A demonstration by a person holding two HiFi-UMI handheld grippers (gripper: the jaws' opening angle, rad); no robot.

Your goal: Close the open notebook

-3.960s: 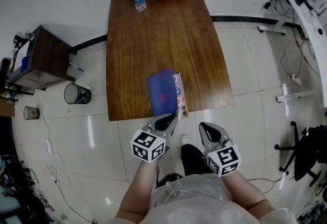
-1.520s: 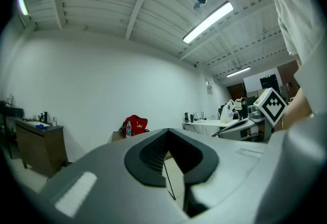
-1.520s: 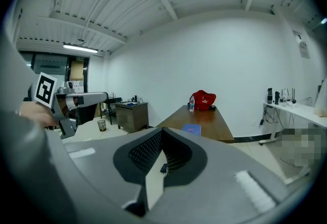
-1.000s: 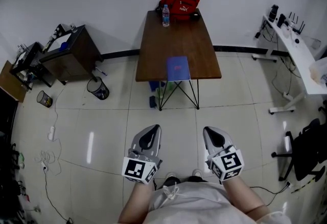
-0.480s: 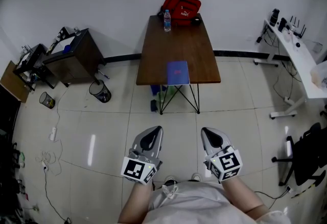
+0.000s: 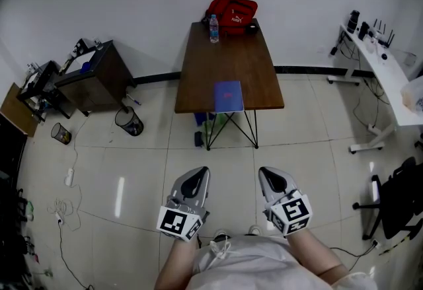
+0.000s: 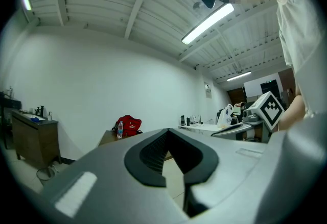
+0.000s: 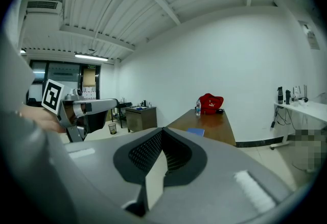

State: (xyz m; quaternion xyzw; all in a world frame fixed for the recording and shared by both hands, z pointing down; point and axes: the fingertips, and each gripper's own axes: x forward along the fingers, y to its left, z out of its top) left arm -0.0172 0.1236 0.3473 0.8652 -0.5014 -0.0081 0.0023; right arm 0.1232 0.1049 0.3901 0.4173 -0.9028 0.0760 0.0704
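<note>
The blue notebook (image 6: 229,96) lies closed and flat near the front edge of the brown table (image 6: 228,51); in the right gripper view the notebook (image 8: 195,131) is a small blue patch far ahead. My left gripper (image 6: 196,174) and right gripper (image 6: 269,174) hang side by side close to my body, well back from the table, over the tiled floor. Both are shut with nothing held. The left gripper (image 7: 171,133) and the right gripper (image 8: 162,133) fill the lower half of their own views.
A water bottle (image 6: 213,28) and a red bag (image 6: 232,12) stand at the table's far end. A dark cabinet (image 6: 92,77) and a bin (image 6: 128,121) are at the left. A white desk (image 6: 383,71) and a black chair (image 6: 396,196) are at the right.
Four seconds ago the grippers were at the table's front edge by the notebook; now they are far back from it. Over the last second hardly anything moved.
</note>
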